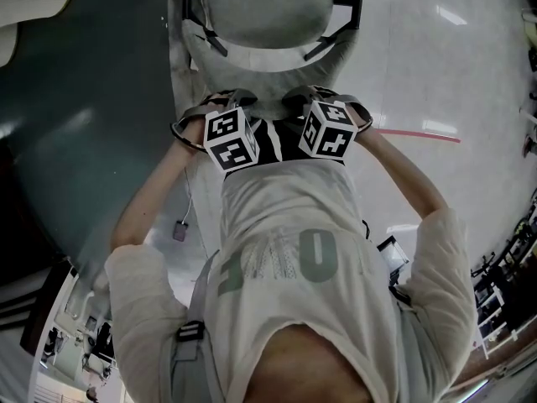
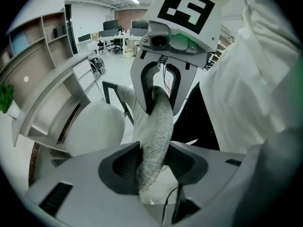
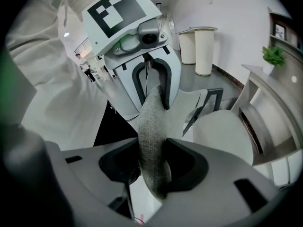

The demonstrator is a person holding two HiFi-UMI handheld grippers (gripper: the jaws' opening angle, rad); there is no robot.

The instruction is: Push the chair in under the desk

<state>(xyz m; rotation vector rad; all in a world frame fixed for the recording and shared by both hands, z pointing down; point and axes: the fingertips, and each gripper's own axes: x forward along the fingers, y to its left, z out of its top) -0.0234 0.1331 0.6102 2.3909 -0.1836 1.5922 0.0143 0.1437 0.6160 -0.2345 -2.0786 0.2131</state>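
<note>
Holding the chair (image 1: 267, 7) by the top rim of its grey fabric backrest (image 2: 158, 122), one grip on each side of the middle. In the left gripper (image 2: 154, 167), jaws fairly wide, with the thick rim filling the gap and touching both pads, seemingly only lightly. In the right gripper (image 3: 152, 167), the same rim squeezed a little harder between the pads. In the head view, seat at upper middle of the frame, just beside the pale edge of the dark worktop (image 1: 84, 124) on the left, and apparently not yet tucked beneath.

Before pushing, firm up the left grip to guard against sliding off the padded rim. Push level and evenly through both hands to avoid swivelling or skewing the chair. Steer toward the worktop's edge, watching the black armrests (image 1: 348, 11) for clearance underneath. Go slowly, and stop short of knocking the backrest against that edge.
</note>
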